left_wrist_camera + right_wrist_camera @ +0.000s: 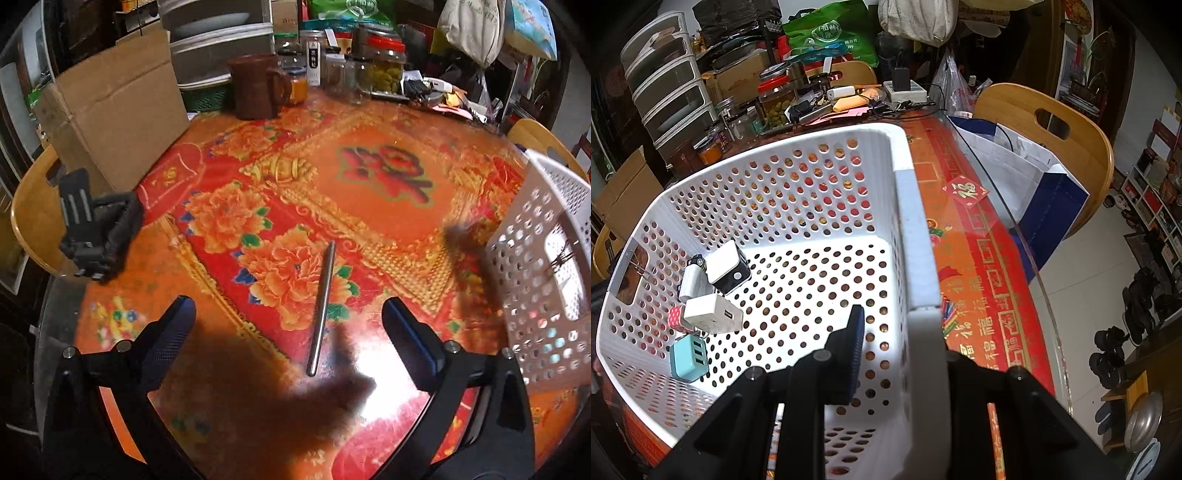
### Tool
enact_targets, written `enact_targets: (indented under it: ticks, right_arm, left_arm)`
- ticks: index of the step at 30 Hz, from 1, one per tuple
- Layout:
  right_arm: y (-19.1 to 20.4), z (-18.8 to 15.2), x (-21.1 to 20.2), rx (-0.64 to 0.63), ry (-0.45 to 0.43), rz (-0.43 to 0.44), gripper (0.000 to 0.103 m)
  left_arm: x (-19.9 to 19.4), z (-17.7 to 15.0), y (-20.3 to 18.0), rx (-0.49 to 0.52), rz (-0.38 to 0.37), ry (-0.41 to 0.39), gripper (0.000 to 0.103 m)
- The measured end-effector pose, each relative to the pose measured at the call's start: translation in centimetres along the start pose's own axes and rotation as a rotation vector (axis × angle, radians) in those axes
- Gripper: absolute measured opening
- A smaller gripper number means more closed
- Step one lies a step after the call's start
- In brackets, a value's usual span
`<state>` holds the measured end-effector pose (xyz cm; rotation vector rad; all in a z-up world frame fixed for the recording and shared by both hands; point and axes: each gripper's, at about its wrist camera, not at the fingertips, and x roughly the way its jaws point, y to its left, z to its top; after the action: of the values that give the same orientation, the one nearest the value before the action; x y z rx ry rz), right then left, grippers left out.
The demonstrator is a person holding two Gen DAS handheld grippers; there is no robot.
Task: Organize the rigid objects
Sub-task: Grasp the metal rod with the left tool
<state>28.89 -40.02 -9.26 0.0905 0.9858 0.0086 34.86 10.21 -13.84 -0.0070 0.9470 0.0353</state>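
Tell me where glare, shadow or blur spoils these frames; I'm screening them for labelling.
Left wrist view: a dark shadow falls between the open left tongs, a bright glare patch sits on the glossy table beside it, and the white basket is motion-smeared, though the metal rod stays sharp. Right wrist view: evenly lit and crisp, with fisheye bending of the basket rim, which the right tongs straddle.

Floral table (388,206): metal rod (322,306), basket (546,258).
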Motion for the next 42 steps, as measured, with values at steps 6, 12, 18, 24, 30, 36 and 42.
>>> enact_targets:
  ticks: [6, 12, 18, 24, 30, 36, 42]
  right_arm:
    - [0.1, 0.0, 0.1, -0.004, 0.005, -0.010, 0.022]
    - [0.1, -0.1, 0.0, -0.003, 0.000, -0.007, 0.022]
    - [0.1, -0.1, 0.0, -0.005, -0.005, -0.010, 0.022]
    - [0.0, -0.1, -0.1, -0.006, -0.010, -0.007, 0.022]
    - [0.0, -0.1, -0.1, -0.010, -0.006, -0.008, 0.022]
    - [0.1, -0.1, -0.1, -0.011, -0.008, -0.008, 0.022]
    - [0.1, -0.1, -0.2, -0.012, -0.007, -0.007, 0.022]
  left_arm:
    - [2.2, 0.0, -2.4, 0.049, 0.038, 0.004, 0.100]
    - [4.0, -0.2, -2.6, 0.049, 0.038, 0.038, 0.100]
    - [4.9, -0.3, -2.0, 0.017, -0.001, 0.063, 0.101]
    - [5.5, -0.4, -1.8, -0.005, -0.062, 0.062, 0.103]
    - [5.4, -0.6, -2.0, 0.001, -0.071, 0.037, 0.103]
    - [4.8, -0.5, -1.7, -0.014, -0.050, 0.022, 0.078]
    - [3.7, -0.8, -3.9, 0.077, -0.045, -0.004, 0.005]
